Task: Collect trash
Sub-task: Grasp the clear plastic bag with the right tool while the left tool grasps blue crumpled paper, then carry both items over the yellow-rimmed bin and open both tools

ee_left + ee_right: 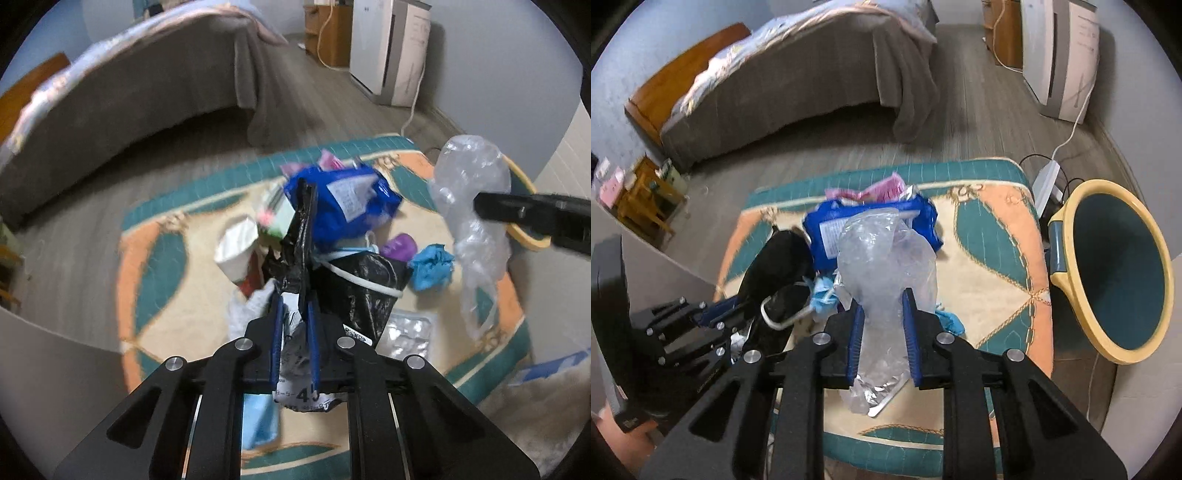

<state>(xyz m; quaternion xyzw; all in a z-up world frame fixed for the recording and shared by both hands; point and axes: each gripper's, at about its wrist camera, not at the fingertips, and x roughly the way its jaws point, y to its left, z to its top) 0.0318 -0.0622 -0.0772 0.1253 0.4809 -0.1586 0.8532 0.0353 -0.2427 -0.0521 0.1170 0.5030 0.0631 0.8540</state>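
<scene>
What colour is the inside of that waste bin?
Dark teal, with a cream-yellow rim; the waste bin shows best in the right wrist view.

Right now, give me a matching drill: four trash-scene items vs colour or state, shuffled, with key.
Items:
1. bin
2. snack bag
3. clear plastic bag
4. black plastic bag

States:
A. clamped in the left tongs
B. blue with a white label, lying on the rug
C. clamped in the right tongs
D. cream rim, teal inside, beside the rug

Pairs: 1-D, 2-B, 3-C, 4-A
</scene>
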